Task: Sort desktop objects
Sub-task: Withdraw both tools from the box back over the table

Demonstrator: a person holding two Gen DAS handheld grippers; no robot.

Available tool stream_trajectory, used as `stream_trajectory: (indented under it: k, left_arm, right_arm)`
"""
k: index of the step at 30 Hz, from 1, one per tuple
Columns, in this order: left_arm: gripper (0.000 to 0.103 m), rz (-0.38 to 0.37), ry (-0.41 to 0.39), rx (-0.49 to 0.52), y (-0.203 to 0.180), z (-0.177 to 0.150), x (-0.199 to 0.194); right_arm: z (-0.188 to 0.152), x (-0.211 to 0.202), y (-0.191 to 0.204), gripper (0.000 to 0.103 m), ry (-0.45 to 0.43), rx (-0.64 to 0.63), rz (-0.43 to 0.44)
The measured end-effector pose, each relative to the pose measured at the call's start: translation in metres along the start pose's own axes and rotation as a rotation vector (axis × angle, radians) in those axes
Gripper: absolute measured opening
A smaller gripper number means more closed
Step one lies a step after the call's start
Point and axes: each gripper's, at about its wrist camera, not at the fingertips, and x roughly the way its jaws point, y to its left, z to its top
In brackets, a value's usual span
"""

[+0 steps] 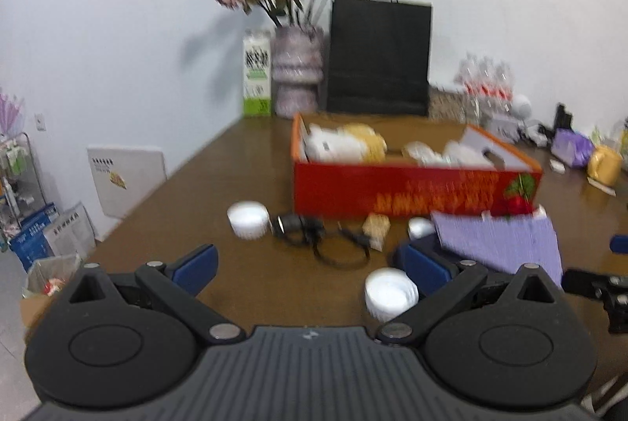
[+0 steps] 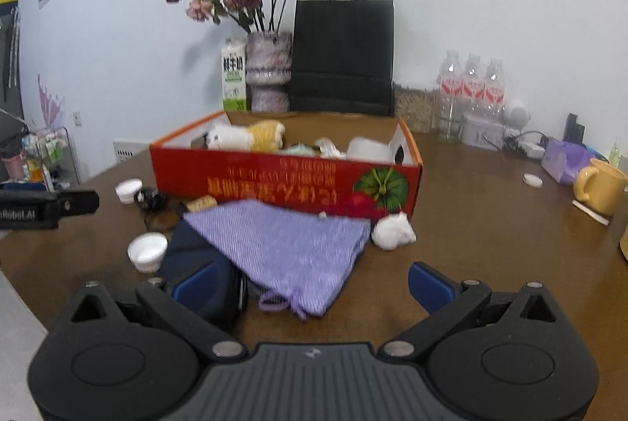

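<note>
A red box (image 2: 282,181) sits near the middle of the brown surface (image 2: 490,225), open at the top and holding a plush toy (image 2: 251,136) and pale, crumpled items. Against its near side lies a purple cloth (image 2: 290,248), draped partly over a dark blue pouch (image 2: 196,264). From the cloth, a crumpled white wad (image 2: 393,232) rests at about 2 o'clock, a white lid (image 2: 147,250) at 9 o'clock, and a small biscuit-like block (image 2: 202,203) at 11 o'clock. Farther toward 10 o'clock are a black cable bundle (image 1: 310,230) and a second white lid (image 1: 248,219).

The right gripper (image 2: 310,287) hangs just short of the cloth's near edge, its blue fingers (image 2: 428,285) spread wide and empty. The left gripper (image 1: 310,266) hovers above the surface with its fingers equally wide apart, holding nothing; the left-wrist view is blurred.

Toward 12 o'clock behind the box stand a vase of flowers (image 2: 269,71), a milk carton (image 2: 233,77), a black paper bag (image 2: 343,56) and three water bottles (image 2: 471,87). A yellow mug (image 2: 598,185) sits at 3 o'clock.
</note>
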Motion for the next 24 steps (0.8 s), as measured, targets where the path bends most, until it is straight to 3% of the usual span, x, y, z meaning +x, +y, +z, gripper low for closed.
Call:
stream_trajectory:
  k: [5,24]
  left_arm:
    - [0.103,-0.016,0.051,0.031,-0.007,-0.015,0.014]
    - [0.103,-0.036,0.084,0.13,-0.028,-0.027,0.04]
  right_arm:
    - [-0.01,0.01,0.003,0.103,0.032,-0.014,-0.017]
    - [-0.012,0.032,-0.003,0.103,0.065,0.004,-0.021]
